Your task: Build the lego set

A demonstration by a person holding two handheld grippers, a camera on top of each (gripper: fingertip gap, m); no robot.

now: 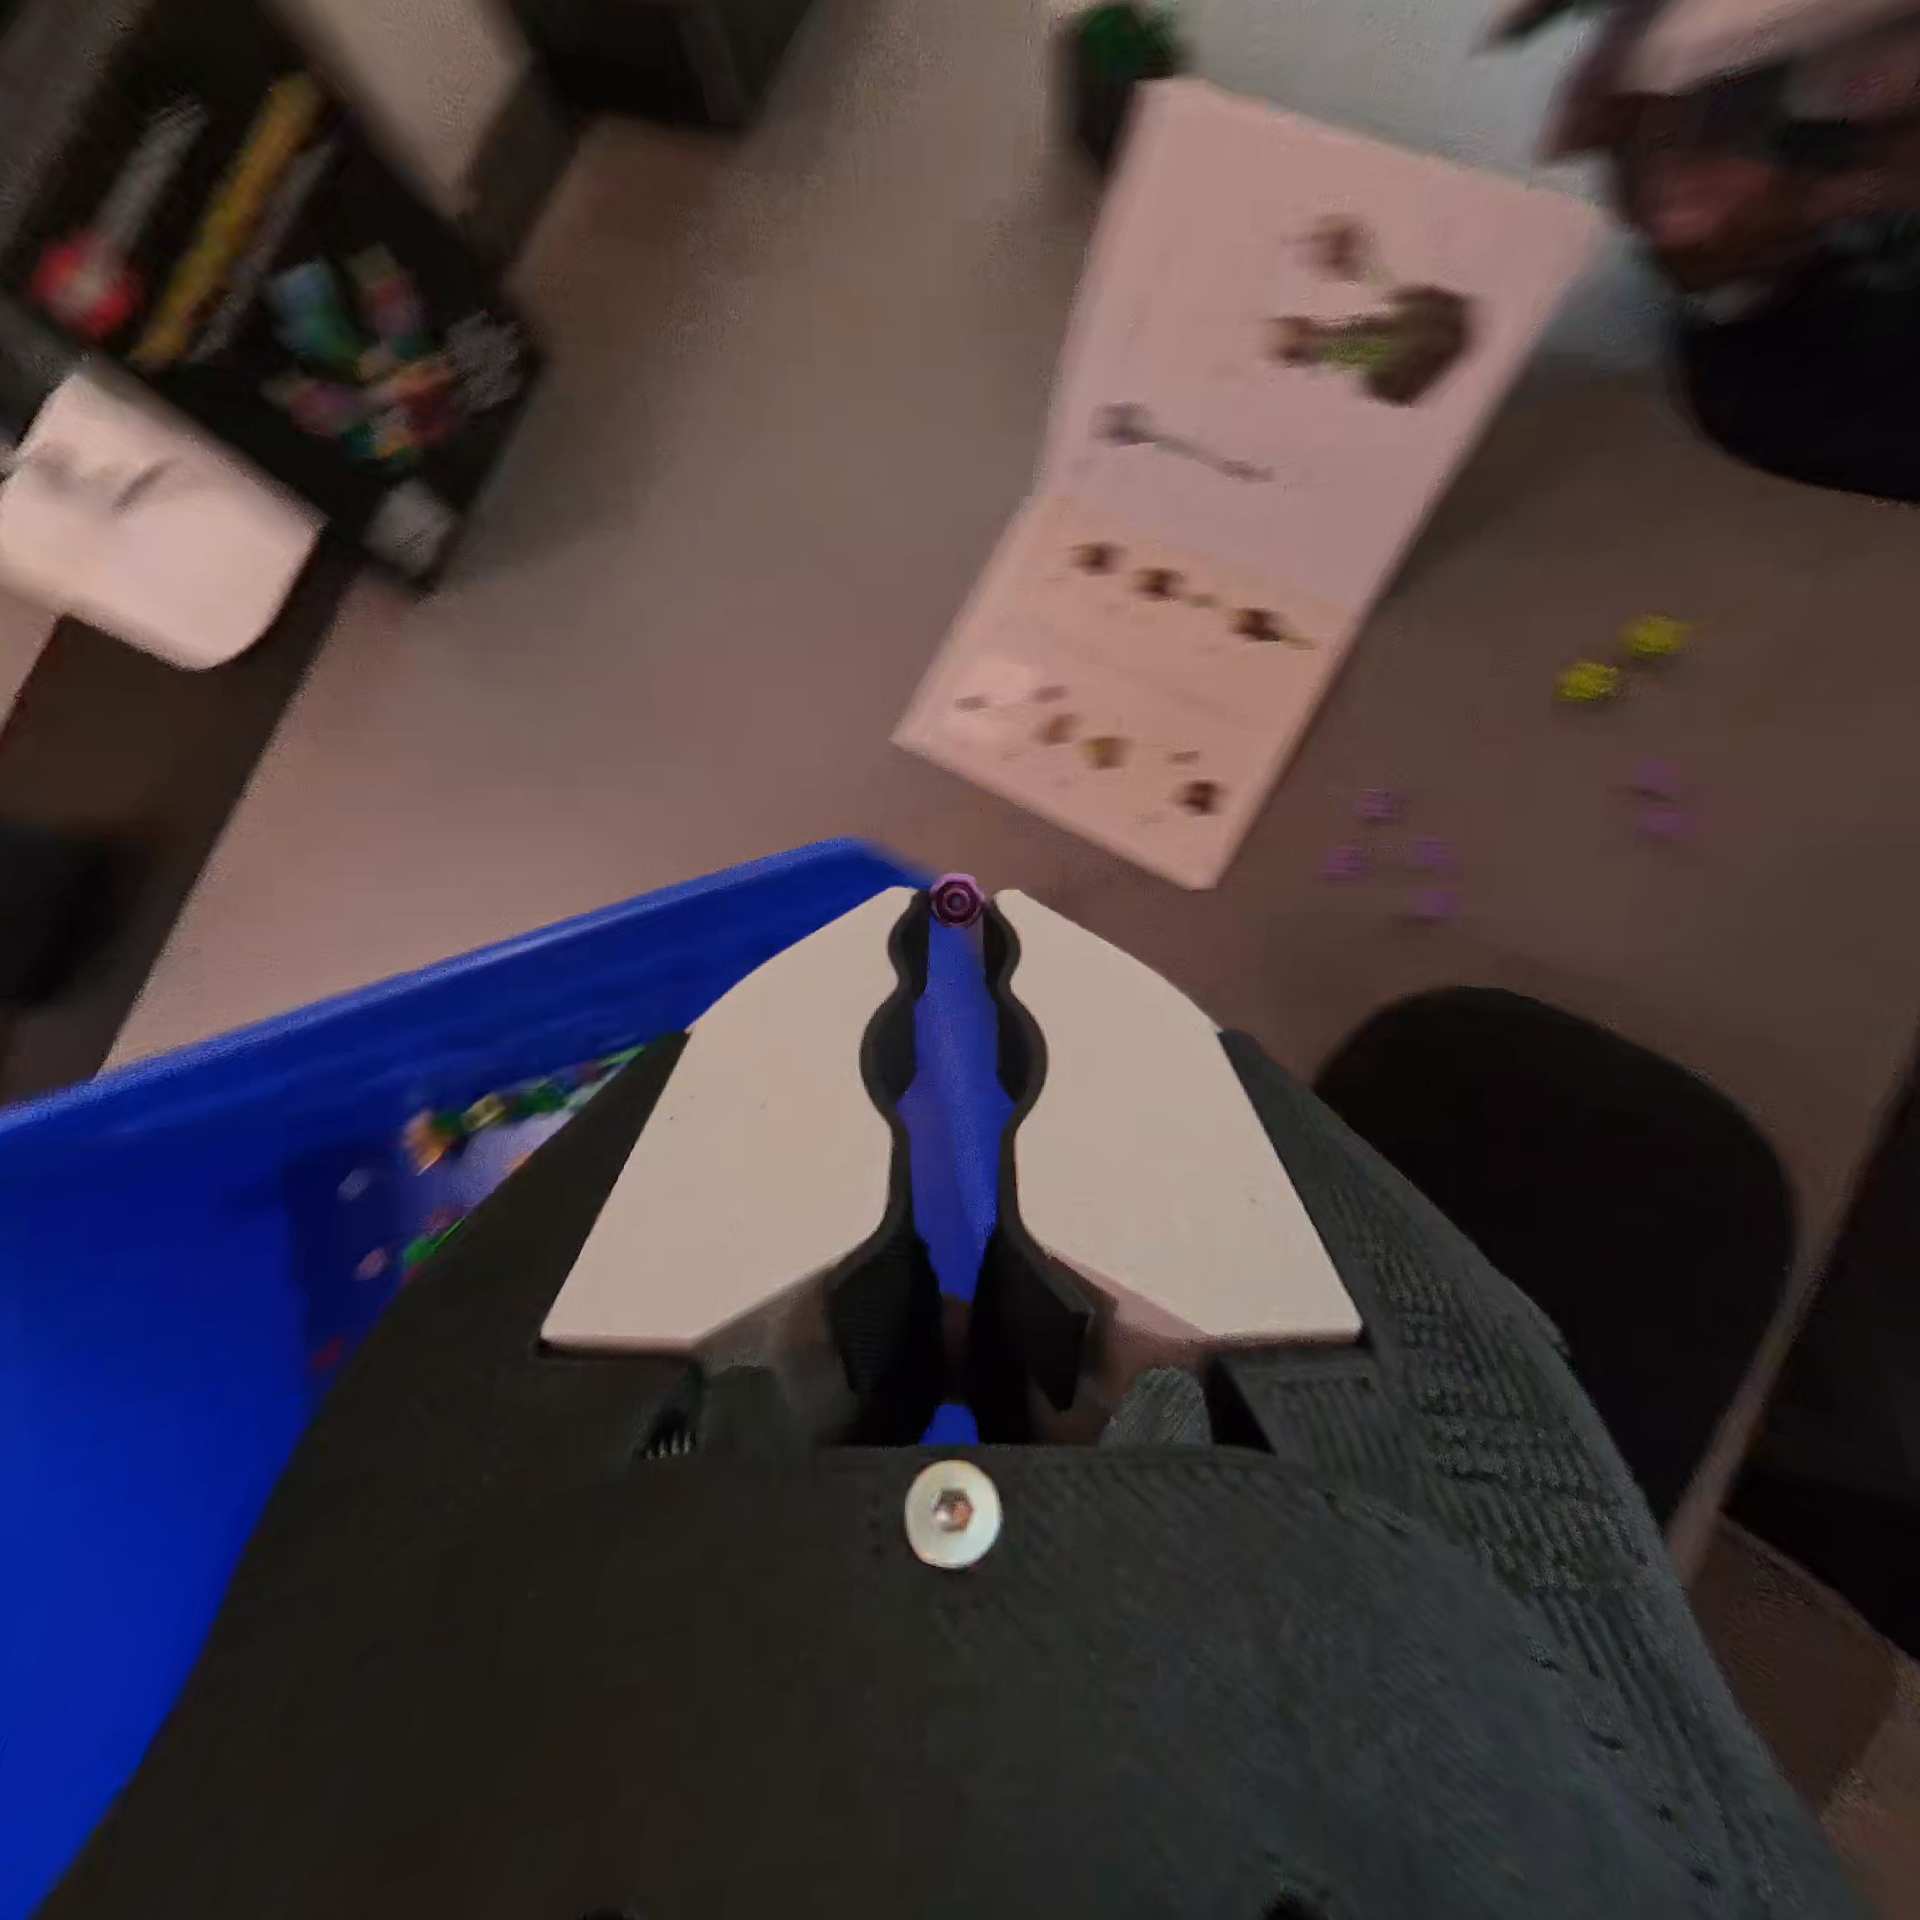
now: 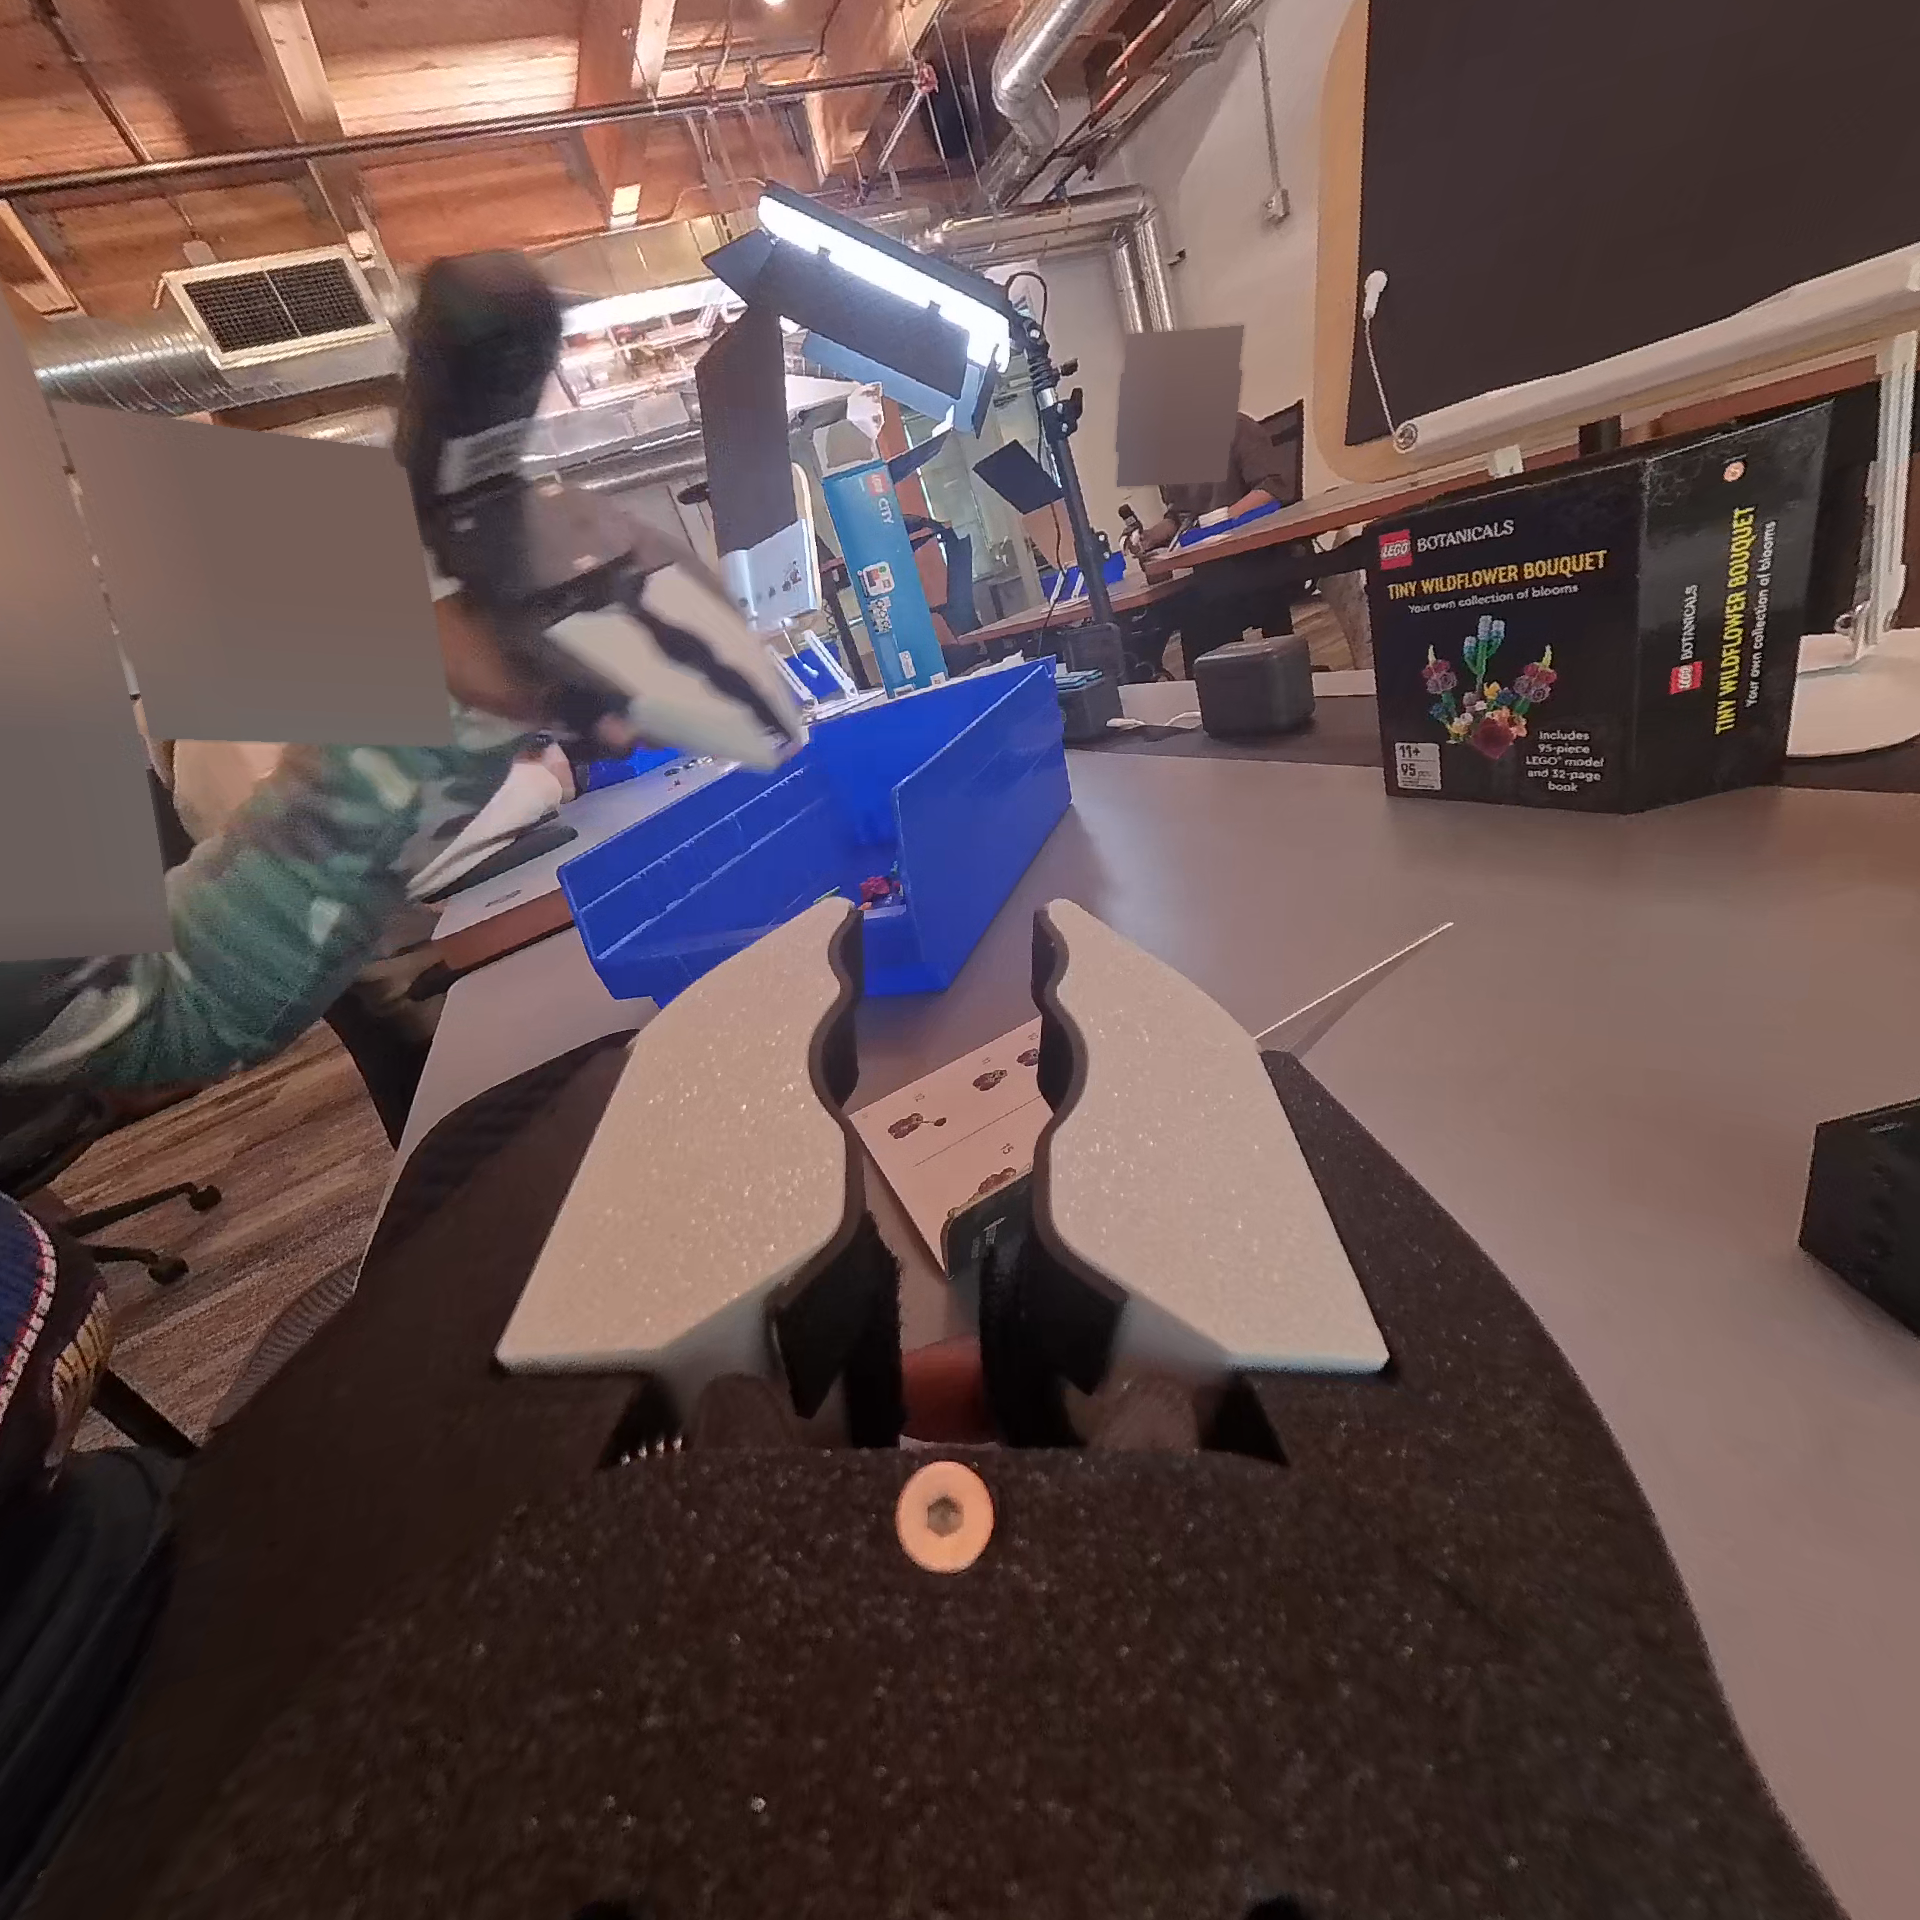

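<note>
Mostly blurred, left gripper [image 1: 957, 902] pinching purple piece [image 1: 955, 900], bin [image 1: 312, 1060] half-hidden

The left wrist view looks steeply down from above the grey tabletop [image 1: 675, 520], over the near corner of the blue plastic bin [image 1: 416, 1039], toward the open white instruction booklet [image 1: 1195, 520]. The right wrist view sits low near the tabletop's [image 2: 1351, 987] edge, facing level across it. Both share the bin [image 2: 935, 810], the booklet [image 2: 966, 1112] and the black printed cardboard box [image 2: 1558, 644].
</note>
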